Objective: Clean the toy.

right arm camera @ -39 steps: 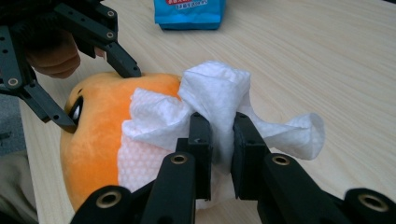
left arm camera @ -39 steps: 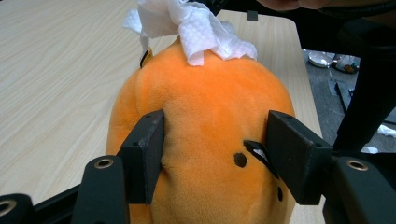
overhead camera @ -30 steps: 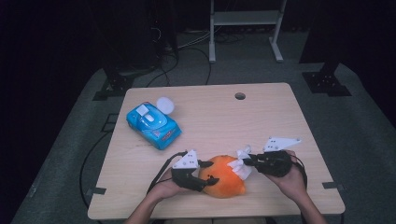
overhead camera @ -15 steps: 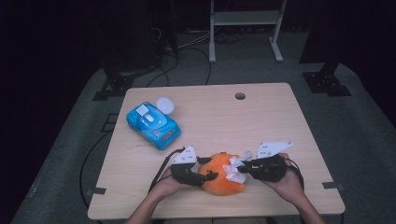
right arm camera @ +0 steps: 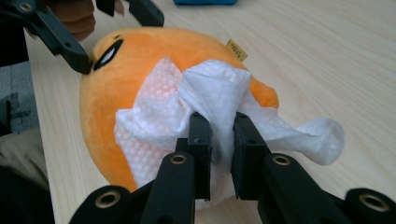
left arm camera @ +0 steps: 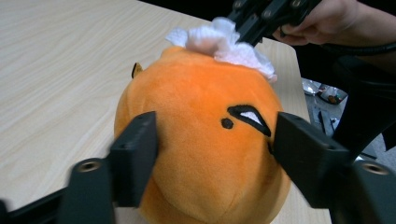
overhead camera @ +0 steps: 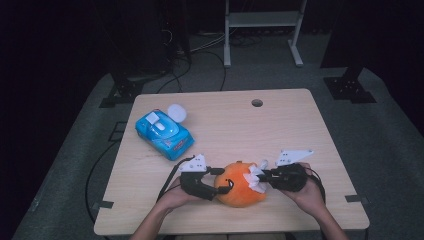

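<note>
Two grippers are being held against one orange plush toy [overhead camera: 239,184] near the front edge of the table [overhead camera: 300,130]. The toy is being steadied by the left gripper [left arm camera: 215,140], whose jaws have just been opening a little; they are being kept half wide at the toy's two flanks, and whether the pads press on the plush cannot be told. A crumpled white wipe [right arm camera: 210,112] is being pinched between the narrow jaws of the right gripper [right arm camera: 219,128] and laid against the toy's side. Should the left jaws be loosened further, the round toy is likely to be rolled or pushed away under the wiping, toward the near table edge. The thin wipe may also be dragged out of the pinch by the plush's nap. Farther back, a blue wipes pack [overhead camera: 164,132] is being left with its lid [overhead camera: 176,112] open.
</note>
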Motion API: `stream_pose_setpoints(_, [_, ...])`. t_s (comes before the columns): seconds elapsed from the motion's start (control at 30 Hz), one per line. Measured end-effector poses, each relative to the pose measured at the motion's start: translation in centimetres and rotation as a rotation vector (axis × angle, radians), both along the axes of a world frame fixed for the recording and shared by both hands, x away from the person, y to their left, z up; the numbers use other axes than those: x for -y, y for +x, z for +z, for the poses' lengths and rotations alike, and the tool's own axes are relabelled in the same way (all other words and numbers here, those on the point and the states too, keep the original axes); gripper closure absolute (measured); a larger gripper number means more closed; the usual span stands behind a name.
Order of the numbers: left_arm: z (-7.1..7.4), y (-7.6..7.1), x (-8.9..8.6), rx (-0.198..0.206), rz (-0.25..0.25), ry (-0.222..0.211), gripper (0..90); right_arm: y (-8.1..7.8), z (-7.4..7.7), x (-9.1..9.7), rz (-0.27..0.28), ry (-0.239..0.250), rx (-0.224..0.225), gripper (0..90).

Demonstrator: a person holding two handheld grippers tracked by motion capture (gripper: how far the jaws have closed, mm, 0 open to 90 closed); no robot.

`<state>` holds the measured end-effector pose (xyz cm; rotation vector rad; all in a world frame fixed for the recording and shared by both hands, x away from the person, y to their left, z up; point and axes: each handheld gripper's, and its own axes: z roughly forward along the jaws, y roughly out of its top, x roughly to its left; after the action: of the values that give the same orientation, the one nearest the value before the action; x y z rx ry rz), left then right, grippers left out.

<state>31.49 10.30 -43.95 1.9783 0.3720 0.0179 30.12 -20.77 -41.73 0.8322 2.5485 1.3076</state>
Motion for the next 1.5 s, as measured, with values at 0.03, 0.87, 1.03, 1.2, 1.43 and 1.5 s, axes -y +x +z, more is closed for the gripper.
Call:
stream_pose_setpoints(0.03, [0.0,0.0,0.0,0.0,0.0,0.0,37.2,-0.3,0.4,0.0,-0.012,0.002,0.026,79.2])
stream_pose_setpoints(0.87, [0.1,-0.2,0.9,0.046,0.052,0.022,42.7,-2.8,1.9,-4.0,0.084,-0.018,0.166,79.0])
stream_pose_setpoints(1.03, [0.0,0.0,0.6,0.024,0.068,0.004,42.8,-2.3,1.6,-3.0,0.085,-0.053,0.161,79.0])
stream_pose_setpoints(1.2, [0.0,0.1,0.8,0.027,0.069,-0.002,43.5,-2.0,1.3,-1.7,0.051,-0.029,0.127,79.3])
stream_pose_setpoints(1.43, [-0.2,0.3,0.5,0.019,0.067,-0.008,43.8,-1.6,1.4,-2.0,0.064,0.017,0.112,79.3])
stream_pose_setpoints(1.5, [-0.2,0.3,0.5,0.019,0.066,-0.009,41.7,-1.0,1.2,-1.2,0.023,0.027,0.098,79.1])
